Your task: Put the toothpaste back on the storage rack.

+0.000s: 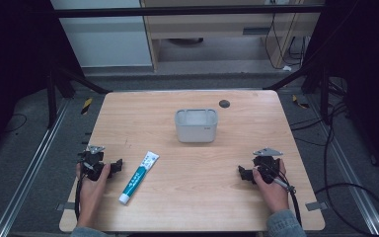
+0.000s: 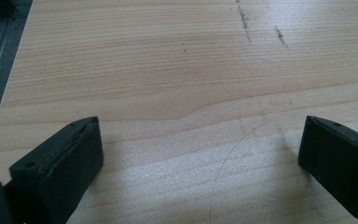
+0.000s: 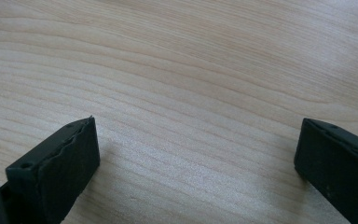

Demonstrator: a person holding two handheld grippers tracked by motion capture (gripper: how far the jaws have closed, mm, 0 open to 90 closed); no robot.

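Both tongs, left tongs (image 1: 112,166) and right tongs (image 1: 245,174), rest wide open and empty on the pale wooden bench (image 1: 187,197), flanking the white-and-teal toothpaste tube (image 1: 138,177) lying below-left of the grey plastic tub (image 1: 196,125), seemingly poised for pickup

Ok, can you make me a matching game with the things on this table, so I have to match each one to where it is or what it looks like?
Things:
1. toothpaste tube
2. grey tub
3. left gripper
4. small dark round spot

Places or looks:
A. stands near the middle of the table, open at the top
B. sits on the tabletop near the far edge, behind the tub
C. lies flat, white and teal, white cap toward the near edge
D. jaws wide apart over bare wood, nothing between them

Pairs: 1-C, 2-A, 3-D, 4-B
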